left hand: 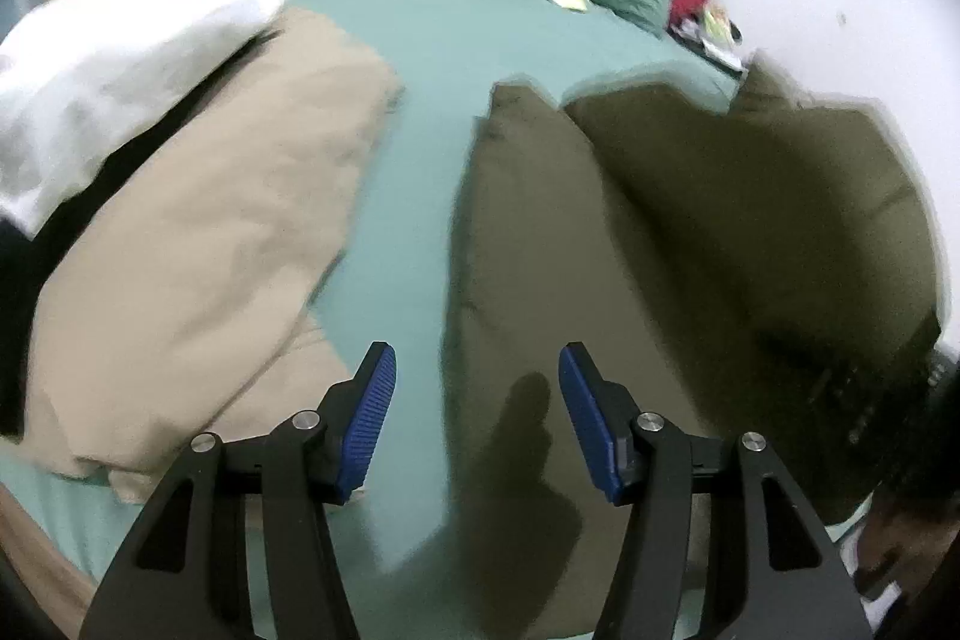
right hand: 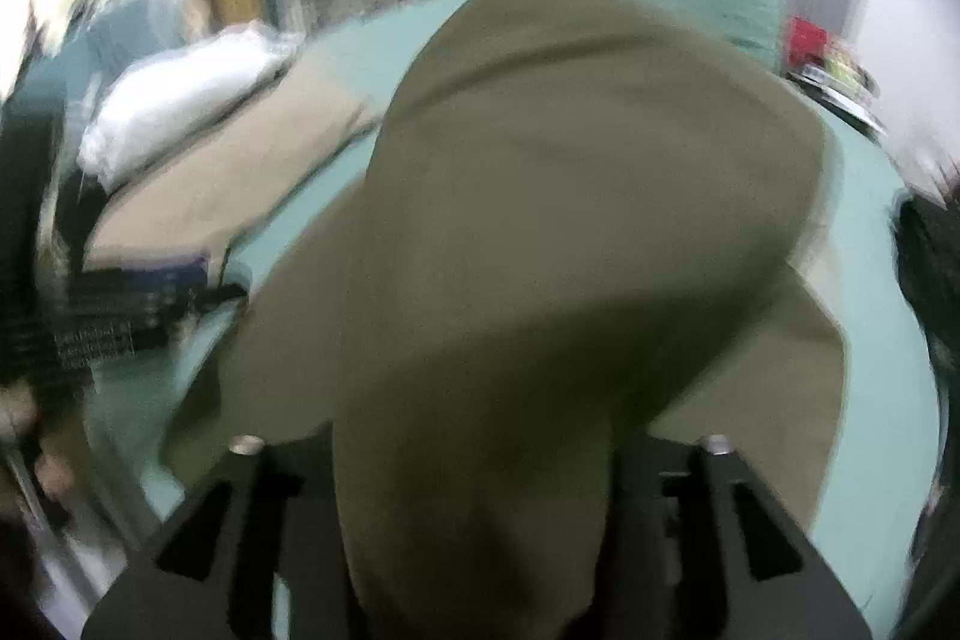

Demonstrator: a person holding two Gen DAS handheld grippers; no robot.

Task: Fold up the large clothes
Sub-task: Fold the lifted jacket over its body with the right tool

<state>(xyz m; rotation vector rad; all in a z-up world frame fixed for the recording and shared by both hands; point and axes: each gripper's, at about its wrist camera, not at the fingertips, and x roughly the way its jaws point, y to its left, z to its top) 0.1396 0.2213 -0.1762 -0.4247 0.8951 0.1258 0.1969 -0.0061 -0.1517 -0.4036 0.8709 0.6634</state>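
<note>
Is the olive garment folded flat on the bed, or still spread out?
Neither: the olive garment lies partly doubled on the bed, one layer draped over the right gripper, hiding its fingers.

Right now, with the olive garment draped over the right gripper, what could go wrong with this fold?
1. The olive garment hides the right gripper's pads, so any grip there cannot be confirmed; the cloth may slip off.
2. The left gripper is open and empty above the bed sheet, so that side of the garment may sag or crease.
3. The beige garment lies close by and could get caught up.
</note>
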